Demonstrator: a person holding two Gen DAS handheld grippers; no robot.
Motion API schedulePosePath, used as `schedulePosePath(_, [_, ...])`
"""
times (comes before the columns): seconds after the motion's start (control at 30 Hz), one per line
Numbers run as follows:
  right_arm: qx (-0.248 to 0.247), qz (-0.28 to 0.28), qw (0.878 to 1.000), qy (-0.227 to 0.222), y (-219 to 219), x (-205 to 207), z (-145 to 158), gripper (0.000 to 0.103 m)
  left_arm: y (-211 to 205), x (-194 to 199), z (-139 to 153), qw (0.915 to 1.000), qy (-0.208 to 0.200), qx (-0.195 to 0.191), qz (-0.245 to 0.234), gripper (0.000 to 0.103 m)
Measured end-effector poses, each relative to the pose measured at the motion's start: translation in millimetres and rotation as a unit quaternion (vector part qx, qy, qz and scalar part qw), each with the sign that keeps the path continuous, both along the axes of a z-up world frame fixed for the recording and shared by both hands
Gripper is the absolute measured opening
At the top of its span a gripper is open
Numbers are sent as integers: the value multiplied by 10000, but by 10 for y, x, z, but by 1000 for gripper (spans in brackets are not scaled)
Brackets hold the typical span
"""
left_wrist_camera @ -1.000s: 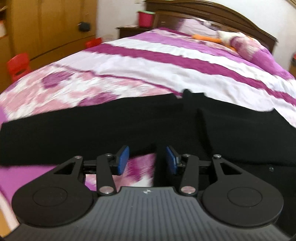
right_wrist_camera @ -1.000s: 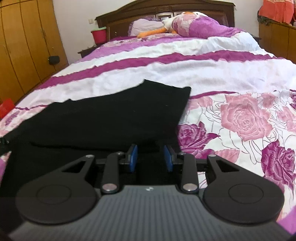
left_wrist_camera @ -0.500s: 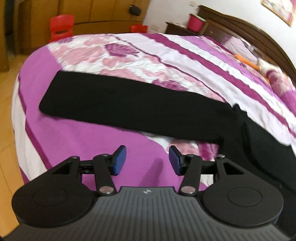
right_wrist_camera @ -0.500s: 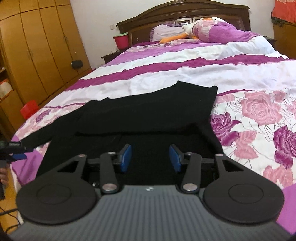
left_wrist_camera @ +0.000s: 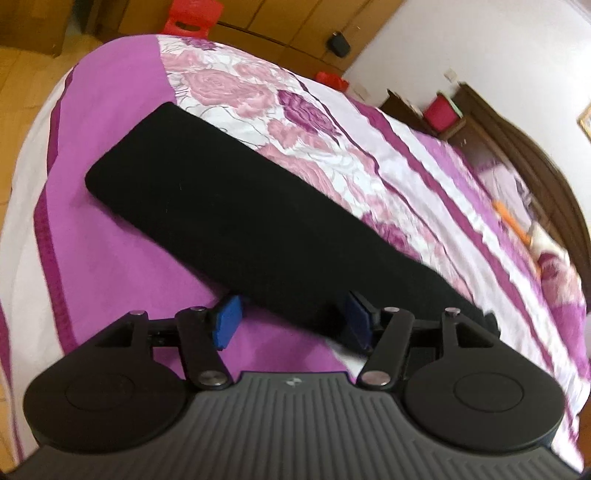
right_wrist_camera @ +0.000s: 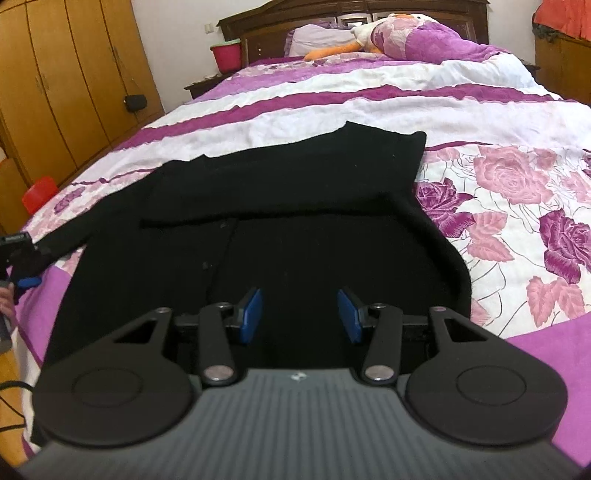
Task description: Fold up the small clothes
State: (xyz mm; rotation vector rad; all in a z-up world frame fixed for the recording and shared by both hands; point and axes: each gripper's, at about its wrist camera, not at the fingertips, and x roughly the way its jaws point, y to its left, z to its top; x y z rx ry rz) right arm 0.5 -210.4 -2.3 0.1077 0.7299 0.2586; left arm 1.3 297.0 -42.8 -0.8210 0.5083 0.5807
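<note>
A black knit top (right_wrist_camera: pixel 295 236) lies flat on the bed, with one sleeve folded across its chest. Its other sleeve (left_wrist_camera: pixel 236 221) stretches out straight over the purple cover, with the cuff at the far upper left in the left wrist view. My left gripper (left_wrist_camera: pixel 291 325) hovers at the sleeve's near edge. Its jaws are opening, and the sleeve's edge lies between the blue pads (left_wrist_camera: pixel 229 325) without being pressed. My right gripper (right_wrist_camera: pixel 300 314) stands open above the body of the top, holding nothing. The left gripper (right_wrist_camera: pixel 24 266) also shows at the left edge of the right wrist view.
The bed (right_wrist_camera: pixel 517 184) has a purple and white floral cover. Pillows and a stuffed duck (right_wrist_camera: pixel 369 33) lie at the headboard. Wooden wardrobes (right_wrist_camera: pixel 74 74) stand on the left. A red plastic chair (left_wrist_camera: pixel 192 22) is beyond the bed corner, and a red bucket (right_wrist_camera: pixel 225 55) sits on the nightstand.
The left gripper swung left and rolled, so the sleeve now runs diagonally and close to its pads; its jaws spread wider. The right gripper drew back and its jaws widened.
</note>
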Motion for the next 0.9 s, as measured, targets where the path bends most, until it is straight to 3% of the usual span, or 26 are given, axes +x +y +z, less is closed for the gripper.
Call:
schedulePosePath(0.27, [21,-91,9999,60,18,-7,-36,48,264,109,-52,9977,-380,-305,471,67])
schedulePosePath(0.43, [76,-150,9998,87,9,3,-59,48,338,166,-40,9972,-501,-82,548,63])
schedulePosePath(0.5, [144,-140,9998,54,-3,-10,-59,48,320,189,-5,9978,-487,178,414,33])
schedulePosePath(0.6, [224,-122,9997,10,-21,-13,-54,48,286,210,67,9971,-668,361,35,14])
schedulePosePath(0.73, [272,-137,9995,-28,-31,-13,-56,48,166,255,295,9921,-963,670,-440,10])
schedulePosePath(0.9, [343,-114,9993,-105,-50,-30,-48,48,-141,376,666,9801,-1296,1057,-1064,9])
